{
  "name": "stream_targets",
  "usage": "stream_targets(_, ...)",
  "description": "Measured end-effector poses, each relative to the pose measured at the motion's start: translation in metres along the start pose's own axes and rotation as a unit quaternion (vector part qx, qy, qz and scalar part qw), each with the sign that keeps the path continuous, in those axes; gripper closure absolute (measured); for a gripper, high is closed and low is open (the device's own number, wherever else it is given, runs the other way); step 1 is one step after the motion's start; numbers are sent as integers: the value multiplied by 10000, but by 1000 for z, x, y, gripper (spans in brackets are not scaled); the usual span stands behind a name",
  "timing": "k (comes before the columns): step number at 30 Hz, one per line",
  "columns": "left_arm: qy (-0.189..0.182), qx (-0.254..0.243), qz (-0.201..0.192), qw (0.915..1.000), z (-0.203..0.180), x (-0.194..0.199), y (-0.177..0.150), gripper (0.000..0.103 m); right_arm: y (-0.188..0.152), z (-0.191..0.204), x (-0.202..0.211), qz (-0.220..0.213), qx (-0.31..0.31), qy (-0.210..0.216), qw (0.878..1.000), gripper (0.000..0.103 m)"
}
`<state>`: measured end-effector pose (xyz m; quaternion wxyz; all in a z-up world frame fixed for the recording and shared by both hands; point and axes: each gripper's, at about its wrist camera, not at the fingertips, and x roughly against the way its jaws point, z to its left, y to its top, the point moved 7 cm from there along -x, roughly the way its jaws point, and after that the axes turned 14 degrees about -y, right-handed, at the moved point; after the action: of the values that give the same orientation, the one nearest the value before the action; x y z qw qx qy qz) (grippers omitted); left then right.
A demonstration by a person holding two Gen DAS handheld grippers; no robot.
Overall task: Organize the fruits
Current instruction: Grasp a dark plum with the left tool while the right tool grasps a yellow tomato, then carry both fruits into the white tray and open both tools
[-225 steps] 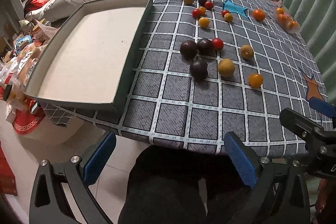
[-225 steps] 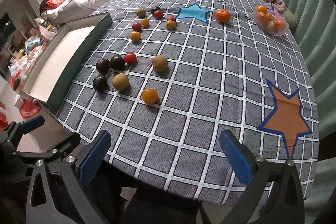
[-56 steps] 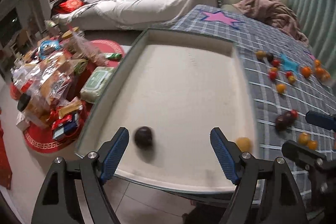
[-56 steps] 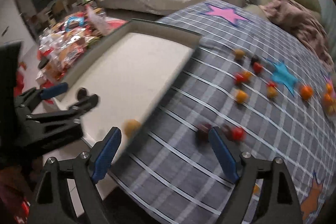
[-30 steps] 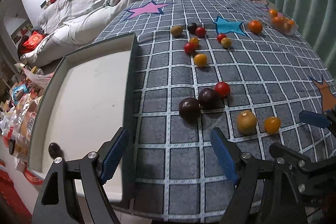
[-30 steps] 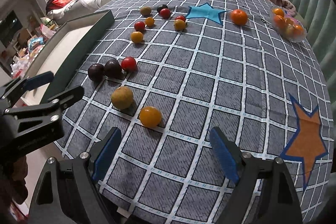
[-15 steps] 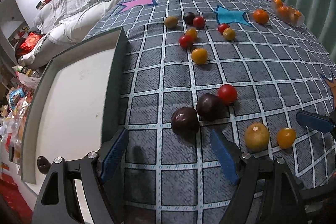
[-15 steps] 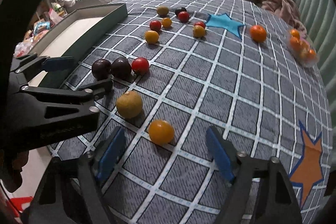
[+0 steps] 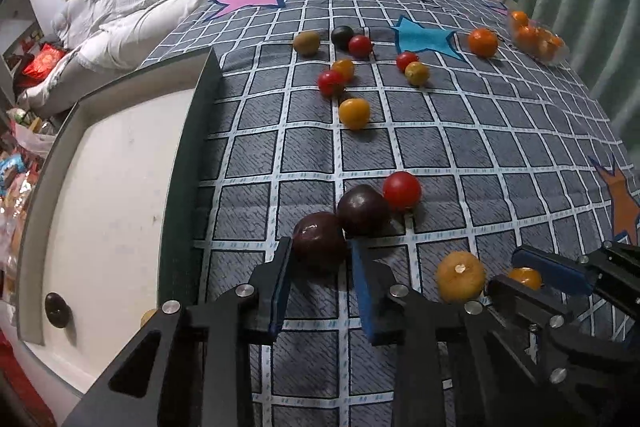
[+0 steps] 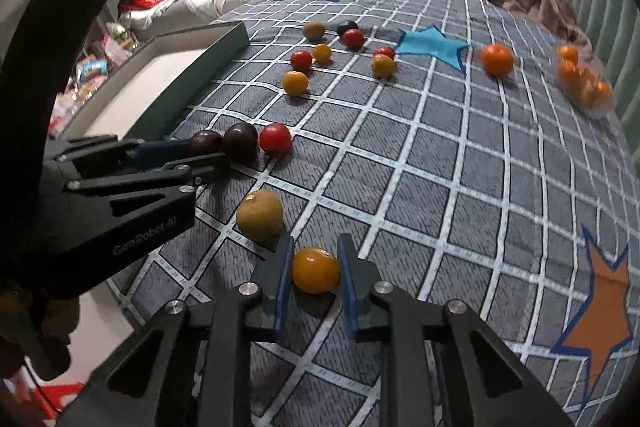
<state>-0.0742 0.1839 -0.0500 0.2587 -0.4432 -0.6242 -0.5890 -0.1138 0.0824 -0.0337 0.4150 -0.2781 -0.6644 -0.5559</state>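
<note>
My left gripper point(image 9: 320, 259) is shut on a dark purple plum point(image 9: 319, 239) that rests on the checked tablecloth; it also shows in the right wrist view point(image 10: 205, 143). A second dark plum point(image 9: 363, 209) and a red tomato point(image 9: 402, 190) touch in a row behind it. My right gripper point(image 10: 314, 259) is shut on a small orange fruit point(image 10: 315, 269) on the cloth. A tan round fruit point(image 10: 260, 215) lies just left of it. The shallow white tray point(image 9: 192, 131) at the left holds one dark plum point(image 9: 57, 304) near its front corner.
Several more small red, orange, yellow and dark fruits point(image 9: 354, 113) lie farther back near a blue star patch point(image 9: 424, 37). An orange point(image 9: 483, 42) and a clear bag of oranges point(image 9: 538, 39) sit at the far right. The table edge is close below both grippers.
Both grippers have moved forward and down onto the table and closed: the left around the near dark plum, the right around the small orange fruit.
</note>
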Motion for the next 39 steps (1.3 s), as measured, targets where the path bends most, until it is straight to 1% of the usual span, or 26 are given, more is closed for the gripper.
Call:
stream_targets(1, -6, 27, -6, 10000, 0, 0, 0, 76, -1, -2, 1, 8, -44, 10, 10000, 79)
stream_targets(5, -150, 264, -31, 9995, 1, 4, -2, 76, -4, -13, 6, 18, -227, 56, 9997, 79)
stream_targets(7, -157, 298, -59, 9994, 5, 9, -4, 76, -4, -18, 8, 22, -325, 85, 9994, 79)
stream_targets(12, -233, 290, -161, 9992, 3, 22, -6, 76, -6, -23, 13, 30, -464, 167, 9988, 79)
stream_targets(21, -299, 219, -390, 9986, -1, 47, -4, 76, -6, -23, 19, 26, -484, 171, 9987, 79)
stream_targets(26, -267, 229, -537, 9979, 7, 61, -3, 76, -1, -18, 27, -4, -474, 199, 9987, 79)
stream_targets(32, -188, 338, -671, 9970, 25, 75, -5, 76, 11, -2, 35, -51, -389, 325, 9987, 79)
stream_targets(39, 87, 468, -785, 9958, 63, 91, -12, 76, 29, 29, 46, -170, -93, 419, 9989, 79)
